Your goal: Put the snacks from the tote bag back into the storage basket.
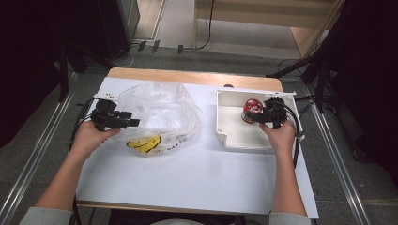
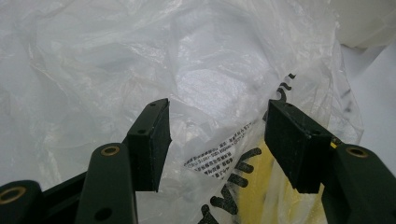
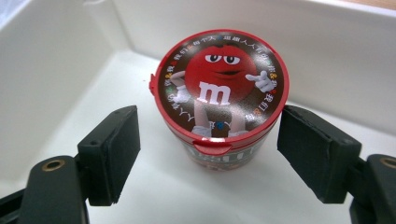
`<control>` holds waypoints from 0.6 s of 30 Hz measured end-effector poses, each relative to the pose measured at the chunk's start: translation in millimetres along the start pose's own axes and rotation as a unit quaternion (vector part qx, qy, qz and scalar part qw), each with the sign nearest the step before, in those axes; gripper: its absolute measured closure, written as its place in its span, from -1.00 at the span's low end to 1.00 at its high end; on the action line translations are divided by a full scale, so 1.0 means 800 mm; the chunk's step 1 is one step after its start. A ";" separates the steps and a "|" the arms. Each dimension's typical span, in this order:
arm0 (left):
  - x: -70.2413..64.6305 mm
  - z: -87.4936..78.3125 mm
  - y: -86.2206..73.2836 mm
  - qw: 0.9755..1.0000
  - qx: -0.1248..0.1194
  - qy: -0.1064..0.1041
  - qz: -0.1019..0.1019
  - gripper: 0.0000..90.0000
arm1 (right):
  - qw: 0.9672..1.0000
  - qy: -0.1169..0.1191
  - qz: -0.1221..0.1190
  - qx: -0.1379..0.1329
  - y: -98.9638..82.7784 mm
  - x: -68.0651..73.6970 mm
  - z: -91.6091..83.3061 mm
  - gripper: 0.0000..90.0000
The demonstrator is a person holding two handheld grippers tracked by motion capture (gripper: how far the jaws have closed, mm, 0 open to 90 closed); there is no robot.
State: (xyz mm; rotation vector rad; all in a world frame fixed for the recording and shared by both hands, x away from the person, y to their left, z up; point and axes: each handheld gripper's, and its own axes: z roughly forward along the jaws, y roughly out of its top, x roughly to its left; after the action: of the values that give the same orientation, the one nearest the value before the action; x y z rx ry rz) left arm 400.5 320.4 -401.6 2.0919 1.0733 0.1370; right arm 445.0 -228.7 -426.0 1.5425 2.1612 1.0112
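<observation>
Candy tub (image 3: 219, 98) in white tray (image 1: 234, 136); lid shows red "m" character. Right gripper (image 3: 208, 154) jaws apart around tub. Left gripper (image 2: 215, 140) jaws apart at plastic bag (image 2: 140, 60), print unreadable.

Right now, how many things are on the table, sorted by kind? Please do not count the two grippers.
Clear plastic bag with yellow and black print: 1
White tray: 1
Red-lidded candy tub, standing in the tray: 1
Total: 3
</observation>
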 end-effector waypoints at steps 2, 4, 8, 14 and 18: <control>0.000 0.000 0.000 1.000 -0.001 0.000 0.000 -0.08 | 1.000 0.000 -0.004 -0.001 0.000 0.001 -0.005 -0.49; 0.000 0.000 0.000 1.000 -0.001 0.000 0.000 -0.07 | 1.000 -0.001 -0.005 -0.006 0.001 0.002 -0.010 -0.48; 0.000 0.000 0.000 1.000 0.000 0.001 0.001 -0.07 | 1.000 0.003 -0.008 -0.017 0.002 0.006 -0.023 -0.43; 0.000 0.000 0.001 1.000 0.000 0.000 0.001 -0.07 | 0.999 0.013 -0.018 -0.024 0.002 0.016 -0.034 -0.23; 0.000 0.000 0.001 1.000 0.000 0.000 0.001 -0.07 | 0.999 0.021 -0.026 -0.025 -0.001 0.022 -0.036 0.02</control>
State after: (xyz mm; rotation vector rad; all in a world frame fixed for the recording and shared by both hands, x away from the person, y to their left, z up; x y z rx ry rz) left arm 401.0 320.2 -401.5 2.0924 1.0721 0.1387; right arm 420.1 -223.3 -403.5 1.4483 2.1746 1.0804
